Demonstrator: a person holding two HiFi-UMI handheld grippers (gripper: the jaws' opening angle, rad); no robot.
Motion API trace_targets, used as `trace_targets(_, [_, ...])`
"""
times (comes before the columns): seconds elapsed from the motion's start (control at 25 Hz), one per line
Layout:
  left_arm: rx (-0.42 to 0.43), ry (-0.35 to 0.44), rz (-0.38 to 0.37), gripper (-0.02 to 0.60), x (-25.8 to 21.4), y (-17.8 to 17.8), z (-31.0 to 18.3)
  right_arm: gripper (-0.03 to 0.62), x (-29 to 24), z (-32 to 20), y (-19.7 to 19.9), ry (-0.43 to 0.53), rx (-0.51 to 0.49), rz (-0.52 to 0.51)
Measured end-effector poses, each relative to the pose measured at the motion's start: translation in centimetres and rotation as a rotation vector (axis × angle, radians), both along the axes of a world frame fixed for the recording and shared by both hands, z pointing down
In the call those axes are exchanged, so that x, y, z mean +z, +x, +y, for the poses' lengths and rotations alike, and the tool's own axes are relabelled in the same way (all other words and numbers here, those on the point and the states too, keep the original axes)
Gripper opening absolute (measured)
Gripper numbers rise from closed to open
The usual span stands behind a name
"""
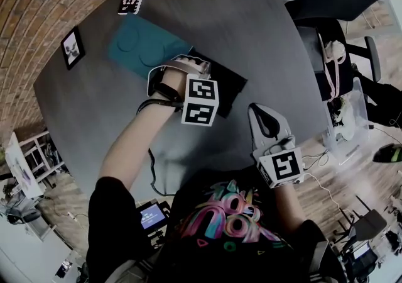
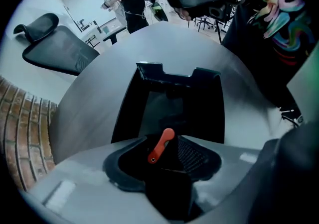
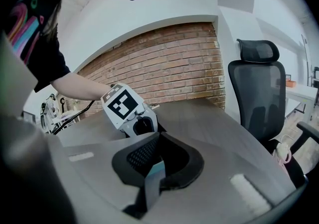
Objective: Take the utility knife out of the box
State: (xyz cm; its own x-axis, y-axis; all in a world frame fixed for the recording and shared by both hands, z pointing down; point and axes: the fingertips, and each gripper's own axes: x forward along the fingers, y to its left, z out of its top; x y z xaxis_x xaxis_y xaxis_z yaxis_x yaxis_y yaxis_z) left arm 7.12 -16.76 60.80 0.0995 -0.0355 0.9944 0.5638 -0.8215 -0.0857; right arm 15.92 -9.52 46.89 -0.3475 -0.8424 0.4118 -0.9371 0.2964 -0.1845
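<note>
Closest to the camera is the person's black shirt (image 1: 220, 219) with its bright print. Just past it, the right gripper (image 1: 254, 110) hangs over the gray table (image 1: 270, 43) close to its near edge. Its jaws look drawn together on nothing, and it is tilted slightly downward across the tabletop.

Farther in, the left gripper (image 1: 190, 65) points straight down into an open black box (image 2: 129, 113) near the middle of the table. Its jaws are spread wide and press on nothing. Between them, inside the box, an orange strip with a small hole at 1 end shows. It appears to be part of the utility knife (image 2: 160, 146); the rest is lost in the dark interior.

A teal mat (image 1: 138, 46) lies just beside the box, toward the far-left edge. 2 black-and-white marker cards lie well apart: the far card (image 1: 132, 0) at the far edge, the left card (image 1: 72, 47) near the left edge. A black office chair (image 3: 256, 93) stands at the table's edge, and a brick wall (image 3: 164, 63) runs behind the table.
</note>
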Motion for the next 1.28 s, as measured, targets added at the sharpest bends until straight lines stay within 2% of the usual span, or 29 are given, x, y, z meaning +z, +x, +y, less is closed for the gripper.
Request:
trace_targets(0.16, [0.022, -0.010, -0.037, 0.171, 0.2, -0.2, 0.3, -0.002, 0.2, -0.1, -0.1, 0.000, -0.004, -0.006])
trace_targets(0.28, [0.103, -0.031, -0.084, 0.110, 0.6, -0.4, 1.1, -0.002, 0.3, -0.3, -0.2, -0.004, -0.007, -0.005])
trace_targets(0.44, [0.101, -0.069, -0.118, 0.109, 0.7, -0.5, 1.2, -0.002, 0.4, -0.5, -0.1, -0.007, -0.006, 0.000])
trace_targets(0.88, [0.120, -0.075, -0.109, 0.109, 0.6, -0.5, 1.3, -0.002, 0.8, -0.4, 0.3, -0.021, 0.018, -0.009])
trace_targets(1.04, [0.136, -0.067, -0.091, 0.064, 0.6, -0.6, 1.6, -0.002, 0.7, -0.3, 0.3, -0.014, 0.022, -0.009])
trace_targets(1.28, [0.134, -0.079, -0.068, 0.055, 0.4, -0.7, 1.8, -0.002, 0.2, -0.1, 0.3, -0.003, 0.028, -0.003])
